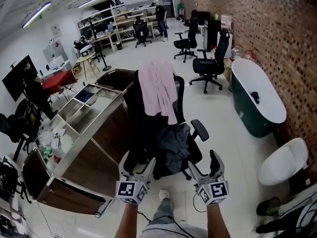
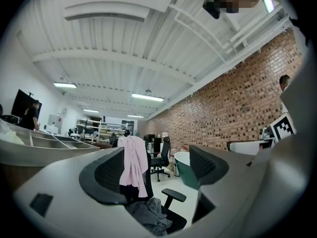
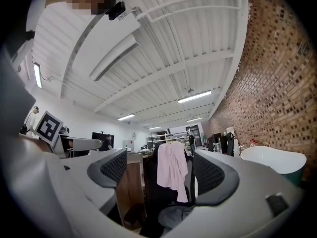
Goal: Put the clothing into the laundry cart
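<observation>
Clothing [image 1: 167,114], a pink shirt [image 1: 157,88] and grey garment [image 1: 174,145], drapes an office chair [image 1: 199,129] at twelve o'clock, where left gripper [image 1: 137,158] and right gripper [image 1: 202,160] point, jaws parted, empty, seemingly poised to grab.

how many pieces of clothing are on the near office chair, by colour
pink garment, draped over the backrest: 1
grey garment, bunched on the seat: 1
total: 2
</observation>
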A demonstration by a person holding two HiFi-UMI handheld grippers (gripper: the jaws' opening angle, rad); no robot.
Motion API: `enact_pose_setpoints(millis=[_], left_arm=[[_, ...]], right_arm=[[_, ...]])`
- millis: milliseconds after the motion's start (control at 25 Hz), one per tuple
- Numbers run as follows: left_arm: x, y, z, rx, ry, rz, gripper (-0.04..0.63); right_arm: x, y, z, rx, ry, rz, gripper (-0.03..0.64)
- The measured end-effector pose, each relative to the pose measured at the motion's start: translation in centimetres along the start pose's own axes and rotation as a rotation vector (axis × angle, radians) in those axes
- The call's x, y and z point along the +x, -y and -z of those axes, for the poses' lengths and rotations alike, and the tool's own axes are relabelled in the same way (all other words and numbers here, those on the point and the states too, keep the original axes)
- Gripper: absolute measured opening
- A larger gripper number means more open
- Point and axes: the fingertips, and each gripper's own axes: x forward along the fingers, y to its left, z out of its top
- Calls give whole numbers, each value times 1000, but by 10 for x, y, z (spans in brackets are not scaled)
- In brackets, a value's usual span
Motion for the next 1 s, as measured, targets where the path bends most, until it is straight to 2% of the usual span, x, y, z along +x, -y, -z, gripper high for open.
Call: enact_pose_setpoints(millis=[200, 400, 440, 560, 720, 840, 1000], left_arm=[[82, -34, 1, -26, 51, 33, 410], [142, -86, -7, 67, 75, 39, 383], [153, -98, -7, 55, 78, 40, 383], [181, -120, -15, -43, 81, 44, 383], [207, -144, 0, -25, 72, 59, 383], [226, -151, 5, -72, 56, 51, 383], [243, -158, 7, -73, 54, 28, 383]], right_arm=[[79, 29, -2, -28, -14, 20, 431], [171, 17, -12, -79, 29, -6, 431], [188, 16, -12, -92, 28, -8, 431], [234, 11, -8, -117, 8, -31, 431], [275, 5, 4, -140, -2, -47, 431], [296, 10, 13, -142, -22, -50, 431], [316, 25, 21, -131, -27, -50, 431]])
